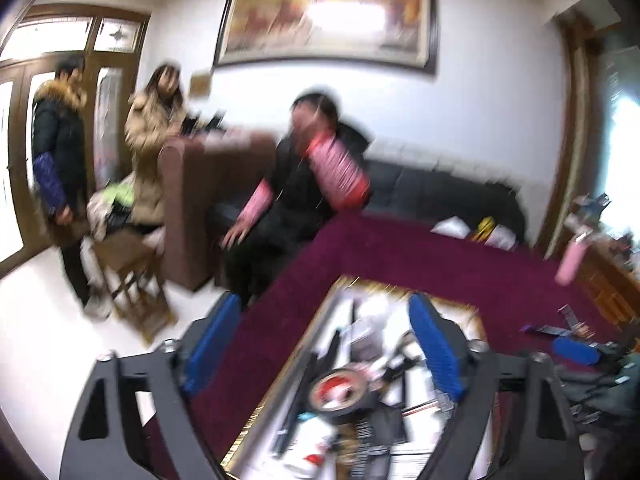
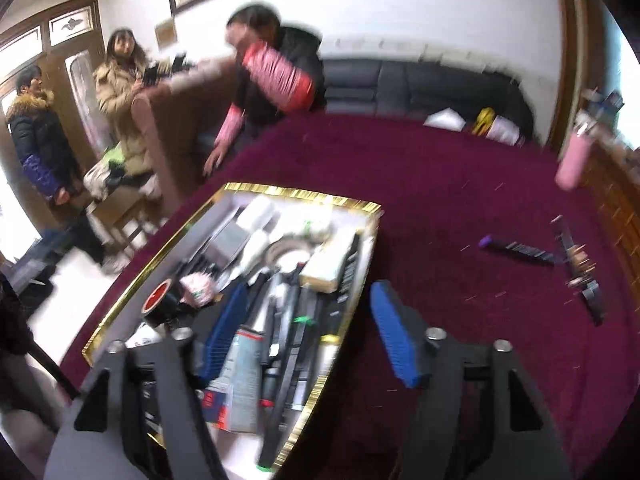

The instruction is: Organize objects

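While hovering over gold-rimmed tray [image 2: 362, 205] of clutter, left tongs [image 1: 326, 350] apart, right tongs [image 2: 304, 334] apart, nothing gripped, maroon surface [image 2: 440, 184] beneath

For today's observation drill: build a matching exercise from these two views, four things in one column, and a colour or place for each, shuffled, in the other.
Things:
1. gold-rimmed tray
2. pink bottle
3. tape roll
4. purple-capped tube

Colour or place:
A. lying loose on the maroon cloth, right of the tray
B. standing at the table's far right edge
C. crammed with clutter
D. red centre, lying inside the tray

Pairs: 1-C, 2-B, 3-D, 4-A
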